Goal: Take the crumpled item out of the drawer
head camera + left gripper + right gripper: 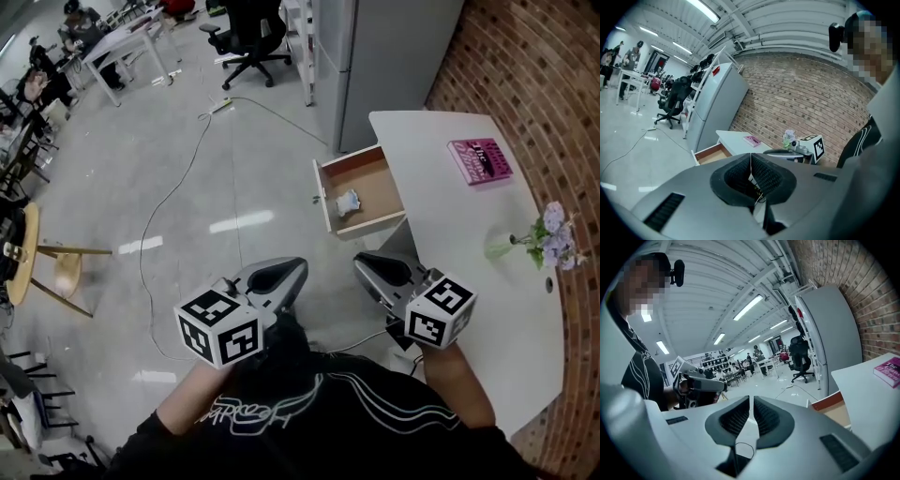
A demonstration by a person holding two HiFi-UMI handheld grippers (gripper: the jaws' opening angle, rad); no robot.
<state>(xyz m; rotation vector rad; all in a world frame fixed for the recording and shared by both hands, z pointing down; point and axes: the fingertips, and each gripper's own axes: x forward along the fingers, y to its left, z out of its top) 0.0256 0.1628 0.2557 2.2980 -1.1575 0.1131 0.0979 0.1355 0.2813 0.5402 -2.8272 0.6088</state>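
The wooden drawer [375,180] stands pulled open from the white table [469,281]. A small crumpled white and blue item [348,202] lies inside it near the front panel. Both grippers hang over the floor, nearer to me than the drawer and apart from it. My left gripper [291,272] is shut with nothing in it; in the left gripper view its pads [759,173] meet, and the drawer [712,153] shows ahead. My right gripper [367,266] is also shut and empty. In the right gripper view, the drawer's edge [829,405] lies to the right of it.
A pink book [481,159] and a vase of flowers [548,236] rest on the table. A grey cabinet [394,56] stands behind the drawer, a brick wall [544,84] to the right. A cable [178,183] crosses the floor; a wooden stool [37,253] stands at the left.
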